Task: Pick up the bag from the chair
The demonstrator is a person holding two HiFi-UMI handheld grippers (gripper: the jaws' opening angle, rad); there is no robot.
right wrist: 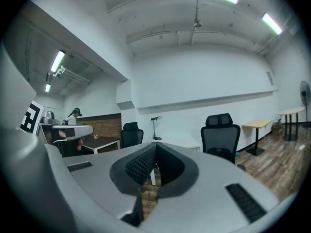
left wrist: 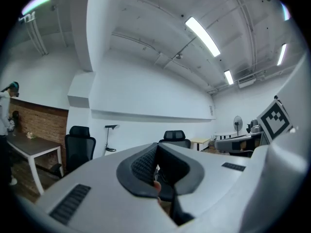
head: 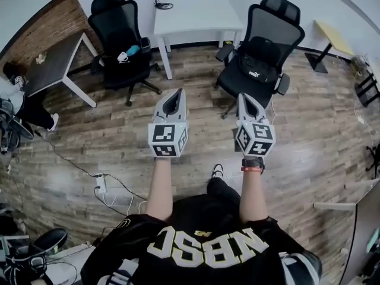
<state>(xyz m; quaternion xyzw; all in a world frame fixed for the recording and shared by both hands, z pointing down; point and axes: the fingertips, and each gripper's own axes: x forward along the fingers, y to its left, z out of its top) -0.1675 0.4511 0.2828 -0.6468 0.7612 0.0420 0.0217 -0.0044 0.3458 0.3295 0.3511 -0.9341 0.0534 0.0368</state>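
A black bag (head: 260, 70) with a small white logo lies on the seat of the black mesh office chair (head: 274, 27) at the right, ahead of me. Both grippers are held up in front of my chest, well short of that chair. My left gripper (head: 177, 96) is shut, its dark pads meeting with nothing between them (left wrist: 156, 148). My right gripper (head: 244, 98) is also shut and empty (right wrist: 155, 147), and sits nearer the chair's front edge. The same chair (right wrist: 220, 132) stands in the right gripper view; I cannot make out the bag there.
A second black chair (head: 119, 31) at the left carries a small white and teal object (head: 126, 53). A white table (head: 193, 10) stands between the chairs, a dark table (head: 50, 61) at the far left beside a person (head: 21, 97). Cables and a power strip (head: 100, 184) lie on the wood floor.
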